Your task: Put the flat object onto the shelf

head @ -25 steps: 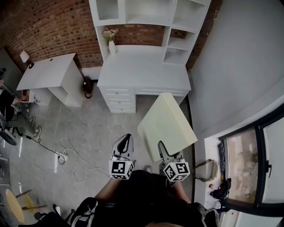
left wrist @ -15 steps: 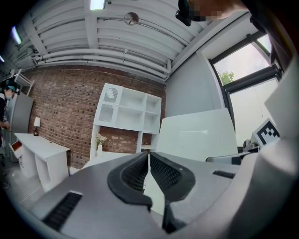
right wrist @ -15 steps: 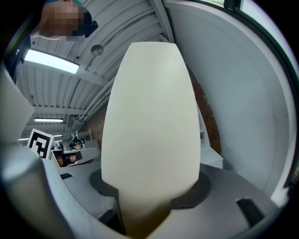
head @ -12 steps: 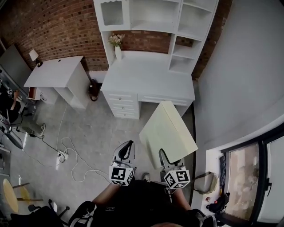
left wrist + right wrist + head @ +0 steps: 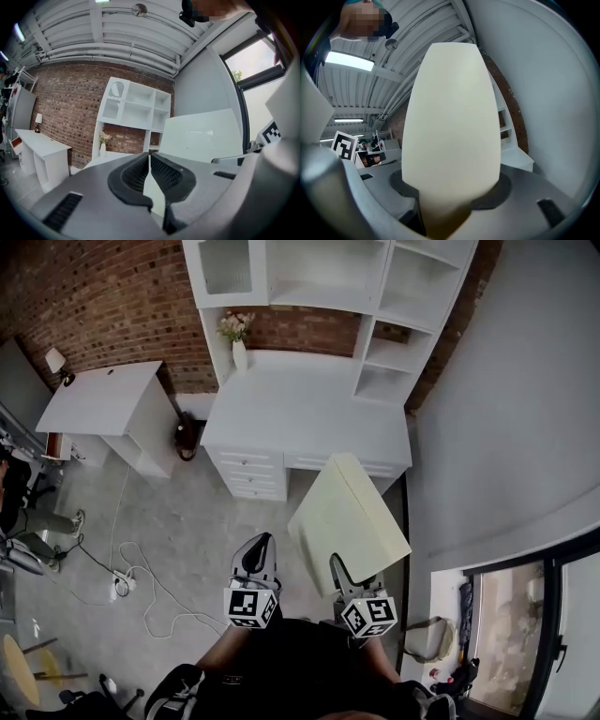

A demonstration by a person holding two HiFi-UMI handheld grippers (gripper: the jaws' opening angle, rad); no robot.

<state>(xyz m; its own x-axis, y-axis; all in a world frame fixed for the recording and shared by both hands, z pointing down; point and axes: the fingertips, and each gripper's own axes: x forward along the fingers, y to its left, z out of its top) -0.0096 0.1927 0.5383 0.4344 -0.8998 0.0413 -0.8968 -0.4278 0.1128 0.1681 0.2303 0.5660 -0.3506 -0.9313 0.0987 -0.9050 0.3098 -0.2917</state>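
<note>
Brickwork [image 5: 112, 306]; right claw [image 5: 338, 569] tight on panel [image 5: 347, 517]

In the lower middle of the frame, the right hand-held gripper [image 5: 339, 568] clamps the near edge of a flat cream panel [image 5: 349, 517]. The panel reaches toward the white table [image 5: 309, 413] and shelf unit [image 5: 403, 277] at upper centre. The left hand-held gripper [image 5: 259, 554] hangs just left of the panel, apart from it.

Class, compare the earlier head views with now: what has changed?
The desk and shelf look slightly nearer: the person has stepped toward them. Nothing was grasped or released. The right gripper still holds the board; the left gripper stays shut, empty.
</note>
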